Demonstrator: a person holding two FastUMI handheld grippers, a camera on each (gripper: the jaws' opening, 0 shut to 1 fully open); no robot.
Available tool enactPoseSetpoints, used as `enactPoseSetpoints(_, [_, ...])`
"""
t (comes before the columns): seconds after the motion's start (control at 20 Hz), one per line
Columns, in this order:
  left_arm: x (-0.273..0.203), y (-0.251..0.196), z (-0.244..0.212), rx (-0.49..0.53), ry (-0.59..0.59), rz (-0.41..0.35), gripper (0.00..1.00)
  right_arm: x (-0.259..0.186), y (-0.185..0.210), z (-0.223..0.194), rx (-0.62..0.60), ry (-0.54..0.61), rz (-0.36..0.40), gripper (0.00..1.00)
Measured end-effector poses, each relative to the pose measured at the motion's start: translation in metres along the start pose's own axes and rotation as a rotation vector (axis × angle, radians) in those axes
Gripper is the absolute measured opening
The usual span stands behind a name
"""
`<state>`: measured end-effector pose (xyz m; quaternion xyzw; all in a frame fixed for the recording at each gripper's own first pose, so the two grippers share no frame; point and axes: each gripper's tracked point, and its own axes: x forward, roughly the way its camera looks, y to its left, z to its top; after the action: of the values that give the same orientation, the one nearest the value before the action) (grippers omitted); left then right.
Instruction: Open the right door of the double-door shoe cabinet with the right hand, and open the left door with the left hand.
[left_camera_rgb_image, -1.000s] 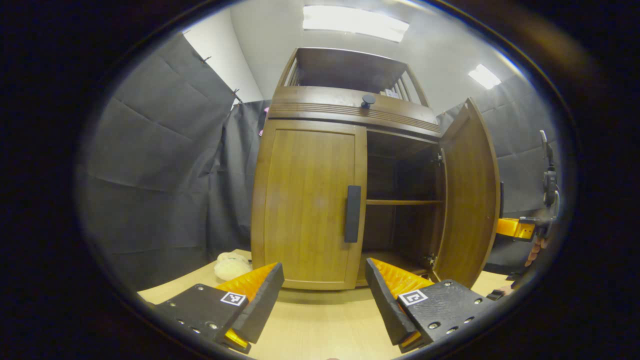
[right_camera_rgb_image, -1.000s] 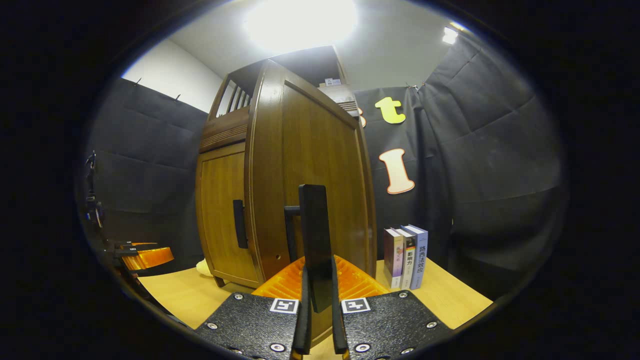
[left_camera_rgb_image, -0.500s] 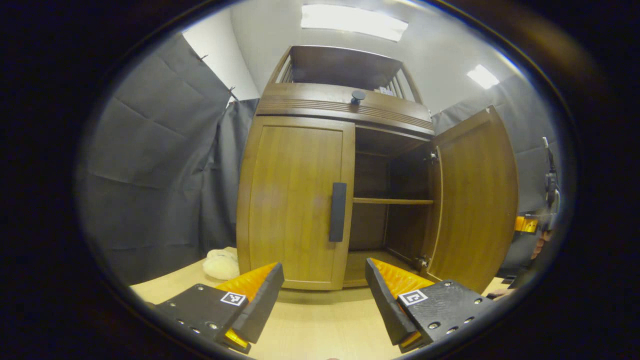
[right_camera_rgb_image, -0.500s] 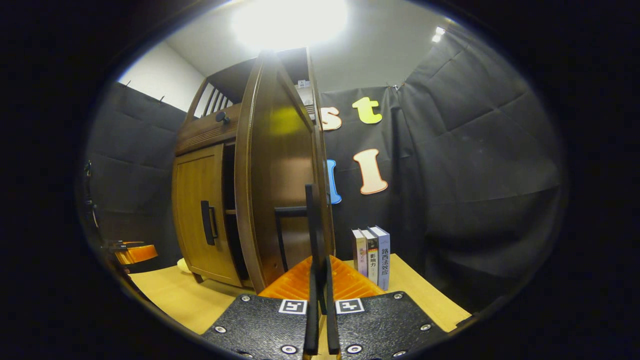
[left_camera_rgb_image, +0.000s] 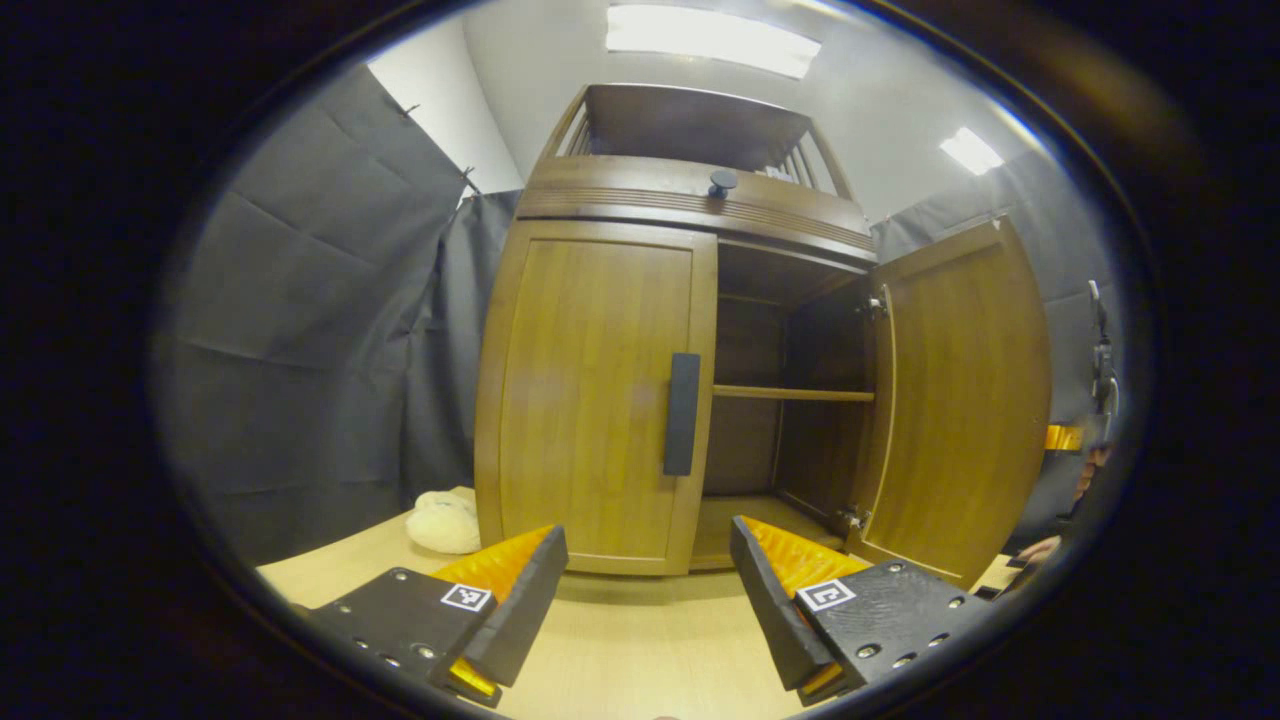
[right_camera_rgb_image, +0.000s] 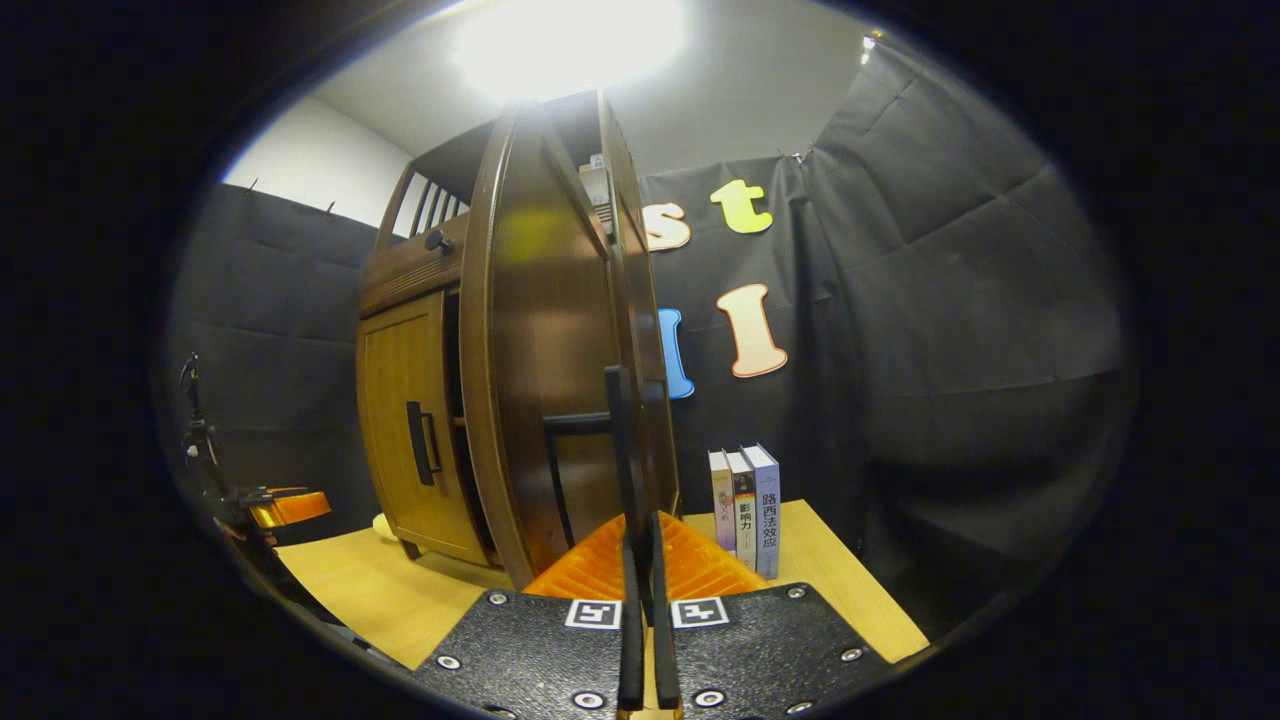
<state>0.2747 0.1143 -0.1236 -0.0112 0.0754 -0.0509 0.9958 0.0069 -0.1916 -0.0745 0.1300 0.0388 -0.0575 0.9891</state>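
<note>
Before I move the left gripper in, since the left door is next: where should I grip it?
Grip the left door by its upright bar handle at the inner edge. Come straight on from the front with the left gripper, jaws open, one either side of the bar, probably at mid-height.

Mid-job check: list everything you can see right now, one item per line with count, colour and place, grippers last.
Shoe cabinet: one, brown wood, standing on the table.
Left door: one, brown, closed, with a dark vertical handle.
Right door: one, brown, swung wide open; its dark handle runs down between the right gripper's fingers.
Inner shelf: one, wood, across the open right half.
Drawer knob: one, dark, above the doors.
Table: one, light wood.
Plush item: one, cream, left of the cabinet.
Books: three, upright, right of the cabinet.
Left gripper: open, short of the left door.
Right gripper: shut on the right door's handle.
</note>
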Motion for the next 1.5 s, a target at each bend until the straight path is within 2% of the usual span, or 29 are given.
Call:
enactPoseSetpoints(0.1, [0.000, 0.001, -0.003, -0.012, 0.005, 0.010, 0.94, 0.000, -0.003, 0.000, 0.010, 0.005, 0.006, 0.03])
enactPoseSetpoints(0.2, [-0.001, 0.001, -0.004, -0.017, 0.010, 0.016, 0.94, -0.001, -0.008, 0.000, 0.020, 0.004, -0.005, 0.09])
enactPoseSetpoints(0.3, [-0.002, 0.004, -0.005, -0.010, 0.015, 0.028, 0.94, -0.003, -0.014, 0.000, -0.007, 0.010, -0.036, 0.27])
enactPoseSetpoints(0.4, [-0.002, 0.004, -0.006, -0.002, 0.020, 0.040, 0.98, -0.008, -0.021, 0.001, -0.068, 0.013, -0.080, 0.51])
enactPoseSetpoints(0.45, [-0.003, 0.005, -0.007, -0.002, 0.022, 0.044, 0.98, -0.009, -0.025, 0.005, -0.082, 0.010, -0.101, 0.73])
enactPoseSetpoints(0.5, [-0.003, 0.005, -0.007, -0.004, 0.024, 0.049, 0.94, -0.009, -0.023, 0.001, -0.074, 0.019, -0.104, 0.77])
enactPoseSetpoints(0.55, [-0.003, 0.006, -0.007, -0.009, 0.024, 0.053, 0.94, -0.009, -0.023, 0.002, -0.070, 0.018, -0.103, 0.89])
enactPoseSetpoints(0.7, [-0.004, 0.005, -0.009, -0.021, 0.036, 0.048, 0.94, -0.015, -0.035, 0.003, -0.071, 0.034, -0.092, 0.94])
enactPoseSetpoints(0.75, [-0.005, 0.005, -0.009, -0.021, 0.040, 0.049, 0.98, -0.019, -0.039, 0.003, -0.065, 0.039, -0.090, 0.95])
enactPoseSetpoints(0.85, [-0.005, 0.005, -0.009, -0.023, 0.043, 0.050, 0.94, -0.033, -0.047, 0.014, -0.058, 0.017, -0.095, 0.94])
enactPoseSetpoints(0.9, [-0.005, 0.004, -0.009, -0.028, 0.042, 0.048, 0.98, -0.040, -0.042, 0.015, -0.038, 0.012, -0.078, 0.96])
enactPoseSetpoints(0.95, [-0.005, 0.004, -0.009, -0.035, 0.041, 0.045, 0.94, -0.047, -0.041, 0.018, -0.035, -0.001, -0.087, 0.96])
enactPoseSetpoints(1.1, [-0.005, 0.004, -0.008, -0.050, 0.037, 0.035, 0.94, -0.069, -0.053, 0.033, -0.064, -0.036, -0.174, 0.96])
enactPoseSetpoints(1.35, [-0.004, 0.004, -0.006, -0.018, 0.012, 0.021, 0.98, -0.088, -0.007, 0.056, 0.014, -0.100, -0.174, 0.94])
enactPoseSetpoints(1.45, [-0.003, 0.003, -0.006, -0.011, 0.004, 0.016, 0.94, -0.089, 0.026, 0.062, 0.012, -0.125, -0.120, 0.92])
enactPoseSetpoints(1.5, [-0.002, 0.004, -0.005, -0.012, -0.002, 0.017, 0.94, -0.089, 0.041, 0.064, 0.003, -0.139, -0.094, 0.94])
